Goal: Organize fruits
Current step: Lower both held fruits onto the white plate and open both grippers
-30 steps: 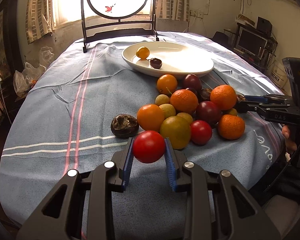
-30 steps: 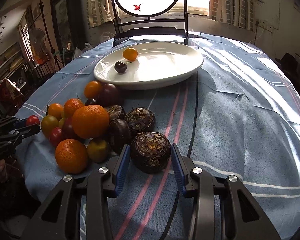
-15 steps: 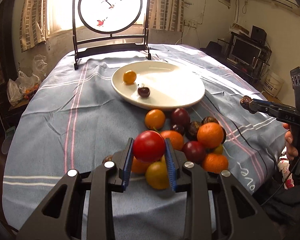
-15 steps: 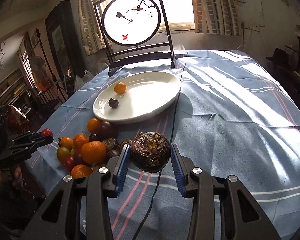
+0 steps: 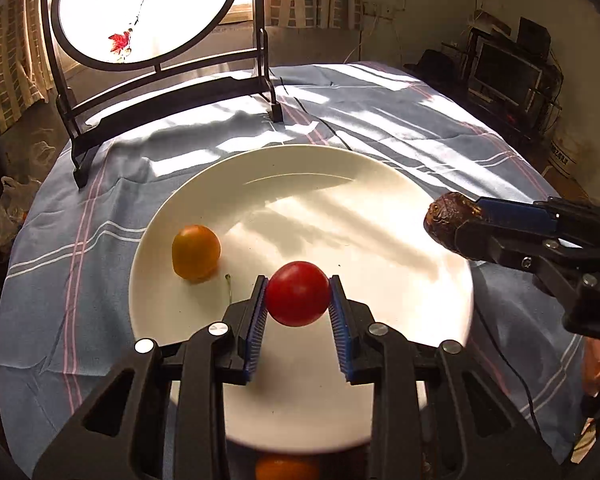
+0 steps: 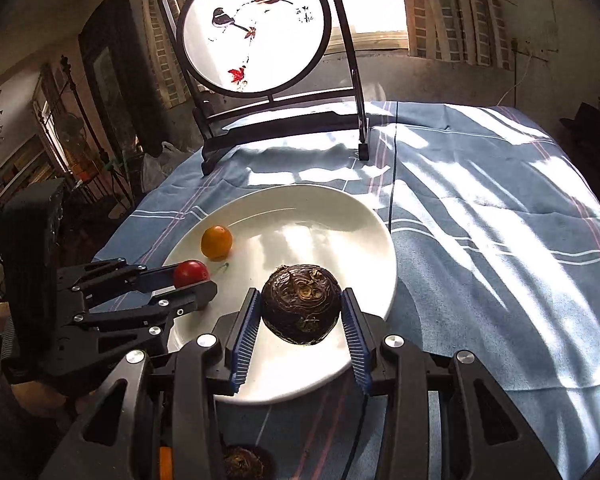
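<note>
The left gripper (image 5: pixel 298 300) grips a red tomato (image 5: pixel 298 294); the right gripper (image 6: pixel 300 312) grips a dark fruit (image 6: pixel 300 303). Both should be lowered onto bare plate (image 5: pixel 380 240) before release, clear of the orange fruit (image 5: pixel 196 252).

The left wrist view looks forward and steeply down along the left claw (image 5: pixel 298 306), close above the near-left part of the white plate (image 5: pixel 380 184), facing the round painted screen (image 5: pixel 148 8) at the desk's far edge. The right wrist view looks down along the right claw (image 6: pixel 300 316) from just over the plate's (image 6: pixel 300 200) near-right rim, toward that screen (image 6: pixel 256 24) too. Both share the plate, the orange fruit (image 5: pixel 196 252) (image 6: pixel 217 242) on it, the screen and the blue striped cloth (image 5: pixel 400 120) (image 6: pixel 480 220). Each view catches the other claw from the side: the right one (image 5: pixel 460 220) at the left view's right edge, the left one (image 6: pixel 188 276) low on the right view's left.
</note>
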The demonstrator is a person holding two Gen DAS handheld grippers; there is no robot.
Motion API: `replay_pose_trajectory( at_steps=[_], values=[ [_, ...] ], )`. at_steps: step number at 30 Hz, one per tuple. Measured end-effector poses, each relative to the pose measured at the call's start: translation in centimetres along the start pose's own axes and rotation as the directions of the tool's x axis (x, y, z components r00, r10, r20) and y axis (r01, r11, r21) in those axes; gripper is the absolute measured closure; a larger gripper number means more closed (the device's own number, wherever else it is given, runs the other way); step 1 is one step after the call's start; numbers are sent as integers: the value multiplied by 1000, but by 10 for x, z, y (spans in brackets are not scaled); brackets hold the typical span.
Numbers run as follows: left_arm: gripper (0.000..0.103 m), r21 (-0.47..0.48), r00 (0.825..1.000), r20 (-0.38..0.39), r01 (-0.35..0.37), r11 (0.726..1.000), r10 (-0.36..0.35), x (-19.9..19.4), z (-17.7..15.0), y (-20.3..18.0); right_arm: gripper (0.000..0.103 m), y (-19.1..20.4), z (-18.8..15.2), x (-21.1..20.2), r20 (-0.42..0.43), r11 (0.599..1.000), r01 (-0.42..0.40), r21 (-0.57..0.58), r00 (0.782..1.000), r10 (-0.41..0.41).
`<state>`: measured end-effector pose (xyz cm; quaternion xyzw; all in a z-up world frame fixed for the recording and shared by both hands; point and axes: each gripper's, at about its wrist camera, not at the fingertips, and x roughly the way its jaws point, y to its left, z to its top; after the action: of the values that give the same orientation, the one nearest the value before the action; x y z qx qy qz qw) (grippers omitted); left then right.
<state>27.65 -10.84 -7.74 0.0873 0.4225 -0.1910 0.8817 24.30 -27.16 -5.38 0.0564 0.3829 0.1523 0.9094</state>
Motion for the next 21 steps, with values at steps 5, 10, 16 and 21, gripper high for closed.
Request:
replay_pose_trajectory(
  at_steps=[5, 10, 16, 21],
  values=[
    [48, -53, 999, -43, -15, 998, 13, 21, 16, 11, 56, -3, 12, 20, 8, 1000, 22, 15, 1000, -22],
    [36, -103, 998, 70, 0, 995, 7, -29, 9, 30, 54, 3, 0, -9, 62, 1000, 29, 1, 998, -29],
    [34, -52, 994, 113, 5, 999, 0, -91, -53, 26, 54, 12, -42, -51, 69, 1000, 5, -11, 998, -5],
    [34, 23, 994, 105, -3, 1000, 1, -130, -129, 9, 54, 14, -93, -78, 65, 1000, 1, 9, 998, -1]
  ],
)
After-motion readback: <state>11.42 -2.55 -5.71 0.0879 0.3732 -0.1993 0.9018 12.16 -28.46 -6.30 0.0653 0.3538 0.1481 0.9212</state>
